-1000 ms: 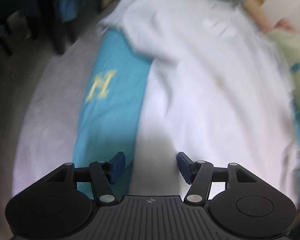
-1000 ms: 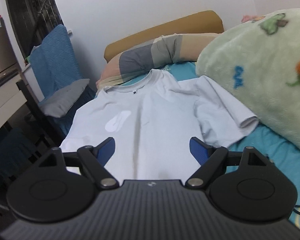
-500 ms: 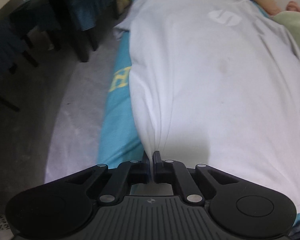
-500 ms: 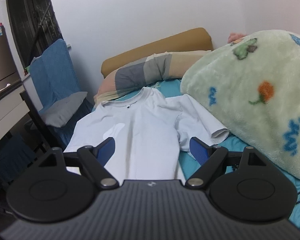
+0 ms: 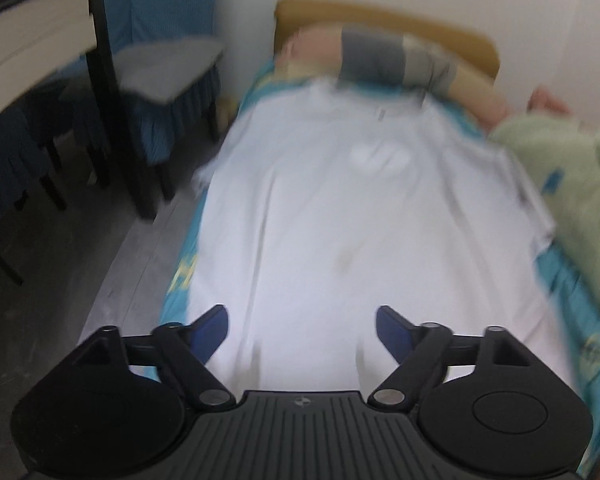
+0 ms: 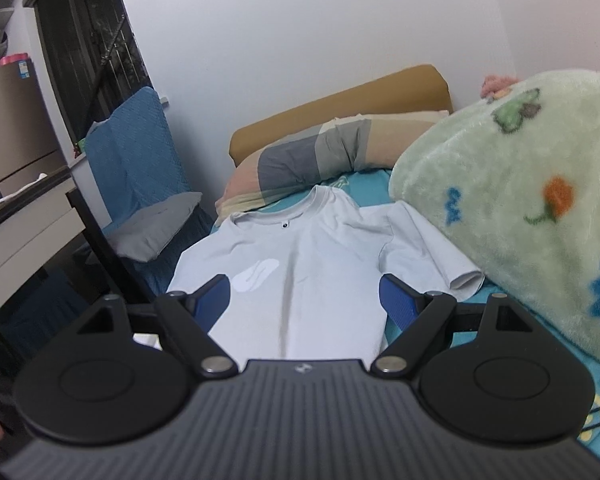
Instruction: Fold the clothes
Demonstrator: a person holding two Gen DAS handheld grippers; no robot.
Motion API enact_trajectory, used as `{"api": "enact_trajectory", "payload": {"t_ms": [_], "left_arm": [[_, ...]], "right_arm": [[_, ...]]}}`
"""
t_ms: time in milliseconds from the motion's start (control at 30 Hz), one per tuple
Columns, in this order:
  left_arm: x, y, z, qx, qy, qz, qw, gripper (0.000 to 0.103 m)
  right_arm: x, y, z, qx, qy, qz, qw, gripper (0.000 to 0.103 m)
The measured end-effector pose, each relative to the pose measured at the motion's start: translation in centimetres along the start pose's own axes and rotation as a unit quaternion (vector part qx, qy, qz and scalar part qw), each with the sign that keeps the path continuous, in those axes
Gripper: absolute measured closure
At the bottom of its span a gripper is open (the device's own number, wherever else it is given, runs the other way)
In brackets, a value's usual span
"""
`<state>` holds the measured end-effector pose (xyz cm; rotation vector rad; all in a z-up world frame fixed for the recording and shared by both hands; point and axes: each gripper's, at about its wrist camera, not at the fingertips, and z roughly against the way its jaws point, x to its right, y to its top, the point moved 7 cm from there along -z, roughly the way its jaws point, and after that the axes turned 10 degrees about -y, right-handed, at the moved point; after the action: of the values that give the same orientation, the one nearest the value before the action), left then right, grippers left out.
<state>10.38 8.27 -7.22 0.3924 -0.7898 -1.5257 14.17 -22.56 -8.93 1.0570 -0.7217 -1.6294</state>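
- I see one white T-shirt [image 6: 300,264] lying flat on the bed [image 6: 512,360], front side up.
- Its long way runs straight away from me: the bottom hem is near my grippers and the neck hole is far off, by the striped pillow [image 6: 320,156].
- My left gripper [image 5: 302,330] is wide open and holds nothing. It hangs just over the hem end of the T-shirt [image 5: 360,220], on the side by the floor. This view is blurry, so I cannot tell if a finger touches the cloth.
- My right gripper [image 6: 305,295] is wide open too and holds nothing. It looks up the shirt from the hem end, and I think it sits a bit higher.
- I think the left gripper is the nearer one to the cloth, since the shirt fills most of its view.
- The shirt has two sleeves. The one on my right lies spread out, with its end just beside the green blanket [image 6: 520,208]. The one on my left hangs at the bed edge, near the chair [image 5: 160,80].
- My count: one shirt, two sleeves, two grippers, one pillow, one blanket, one chair with a grey cushion.
- I think no fold is made yet, because the shirt is all spread out.
- I guess the next move is to pinch one long side or a sleeve and bring it over to the middle.
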Motion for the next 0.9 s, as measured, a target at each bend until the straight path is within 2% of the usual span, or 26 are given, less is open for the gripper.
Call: {"api": "enact_trajectory", "payload": {"t_ms": [133, 300, 467, 567, 733, 900], "left_arm": [[4.8, 2.2, 0.7, 0.074, -0.006, -0.015, 0.9971, 0.004], [6.7, 1.9, -3.5, 0.129, -0.017, -0.045, 0.9904, 0.003], [5.2, -0.9, -8.1, 0.115, -0.025, -0.05, 0.9918, 0.003], [3.9, -1.7, -9.2, 0.106, -0.021, -0.048, 0.993, 0.003], [3.2, -2.2, -10.1, 0.099, -0.017, -0.048, 0.9938, 0.003], [3.6, -2.1, -10.5, 0.102, -0.008, -0.065, 0.9926, 0.003]], "right_arm": [[0.3, 0.4, 0.0, 0.005, -0.001, -0.001, 1.0, 0.02], [1.7, 1.7, 0.3, 0.027, -0.023, 0.004, 0.999, 0.02], [2.8, 1.6, -1.0, 0.017, -0.047, 0.003, 0.999, 0.02], [2.9, 1.5, -2.1, 0.018, -0.078, 0.033, 0.996, 0.02], [4.9, 1.2, -4.5, 0.001, -0.103, -0.004, 0.995, 0.02], [7.7, 0.7, -7.2, 0.01, -0.128, -0.045, 0.991, 0.02]]}}
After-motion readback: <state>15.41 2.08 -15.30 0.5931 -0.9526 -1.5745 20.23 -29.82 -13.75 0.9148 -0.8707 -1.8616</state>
